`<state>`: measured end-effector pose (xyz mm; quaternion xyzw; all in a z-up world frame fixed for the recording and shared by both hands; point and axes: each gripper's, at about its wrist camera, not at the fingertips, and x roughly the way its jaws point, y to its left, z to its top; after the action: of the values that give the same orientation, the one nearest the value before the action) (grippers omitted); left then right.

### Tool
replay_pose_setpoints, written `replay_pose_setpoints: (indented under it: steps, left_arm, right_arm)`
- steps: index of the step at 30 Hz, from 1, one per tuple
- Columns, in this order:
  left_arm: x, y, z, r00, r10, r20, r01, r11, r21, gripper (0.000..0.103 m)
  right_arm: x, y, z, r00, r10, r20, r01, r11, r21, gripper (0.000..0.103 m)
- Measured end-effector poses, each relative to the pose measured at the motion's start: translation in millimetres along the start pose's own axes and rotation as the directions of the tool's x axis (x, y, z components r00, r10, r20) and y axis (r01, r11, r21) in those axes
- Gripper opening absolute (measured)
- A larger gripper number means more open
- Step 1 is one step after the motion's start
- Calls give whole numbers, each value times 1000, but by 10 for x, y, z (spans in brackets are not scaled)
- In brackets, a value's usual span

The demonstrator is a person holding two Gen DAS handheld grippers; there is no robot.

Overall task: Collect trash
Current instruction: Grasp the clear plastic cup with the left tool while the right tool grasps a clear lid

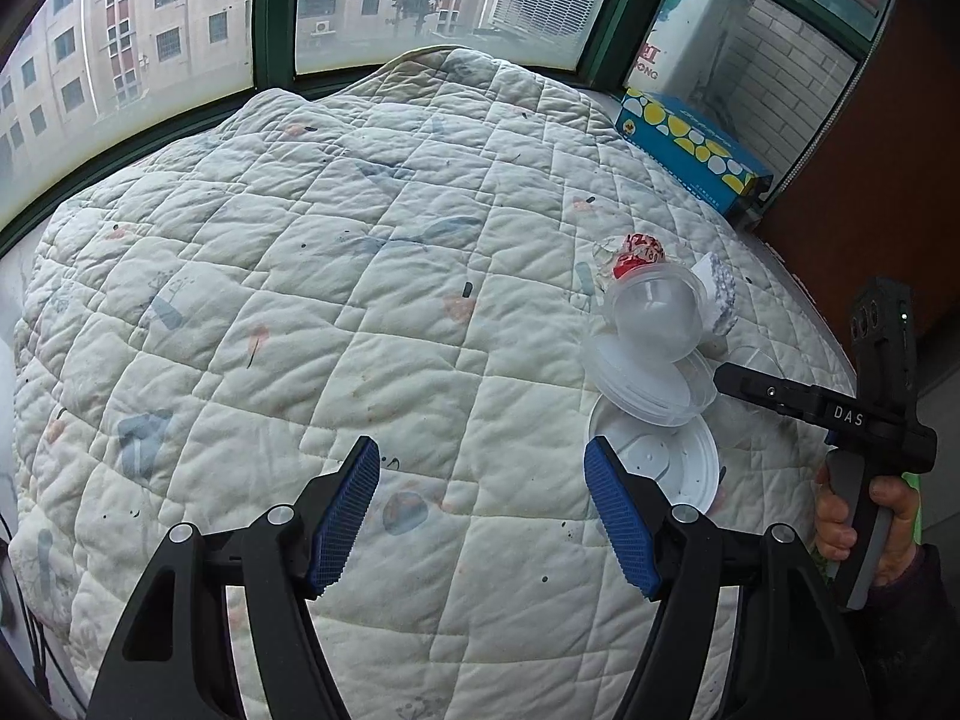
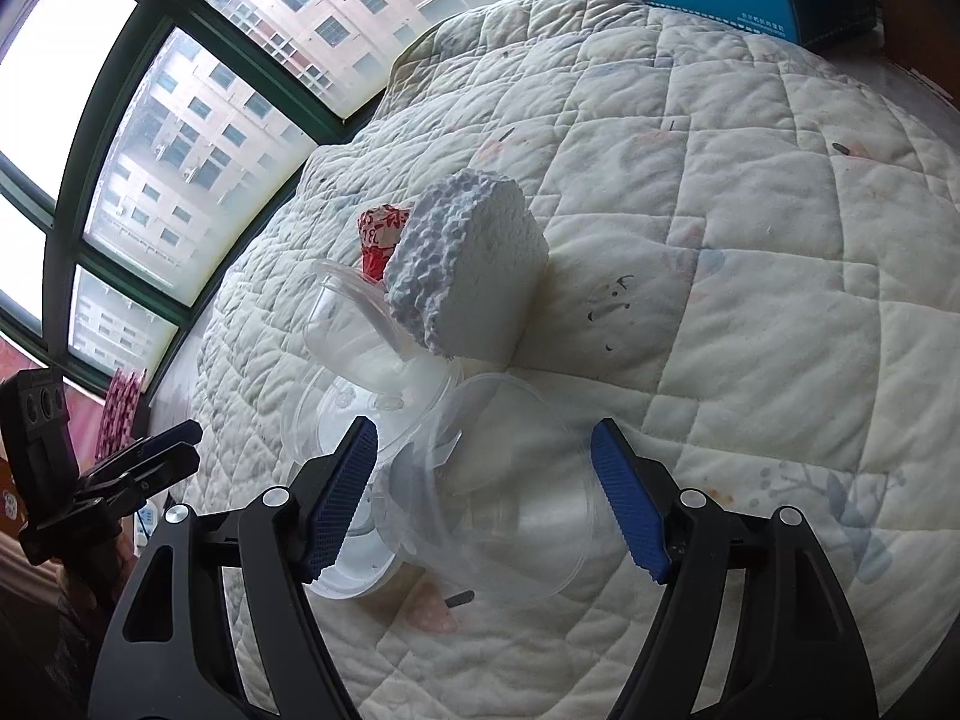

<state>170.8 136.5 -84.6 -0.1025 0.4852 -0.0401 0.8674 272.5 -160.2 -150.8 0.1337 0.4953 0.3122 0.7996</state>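
Only right view shows foam block (image 2: 474, 264) whole.

1. Counted one quilt (image 1: 300, 312).
2. Counted one blue tissue box (image 1: 690, 144).
3. Counted one foam block (image 2: 474, 270).
4. Counted one red-and-white wrapper (image 2: 381, 237).
5. Counted several clear plastic cups and lids (image 2: 510, 498); exact number unclear.
6. Counted two grippers: left (image 1: 480, 516), right (image 2: 483, 504).
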Motion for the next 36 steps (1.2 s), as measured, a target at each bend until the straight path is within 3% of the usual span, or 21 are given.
replay_pose_setpoints:
  steps: [19,27,36]
  left_arm:
    - [55,-89,55,1000,-8,-3,8,1000,6,70]
    - [165,-479,315,998,-55,22,54,996,71,70]
    - [566,-916,592,996,-84,-13,85,987,138,70]
  right_arm:
    - [-72,134,-154,1000,-7,8,7,996,-86,70]
    - [-397,244,-238,996,-42,79,50,993,-107,69]
    - [-751,214,-271,988,-68,140,79,994,-77,70]
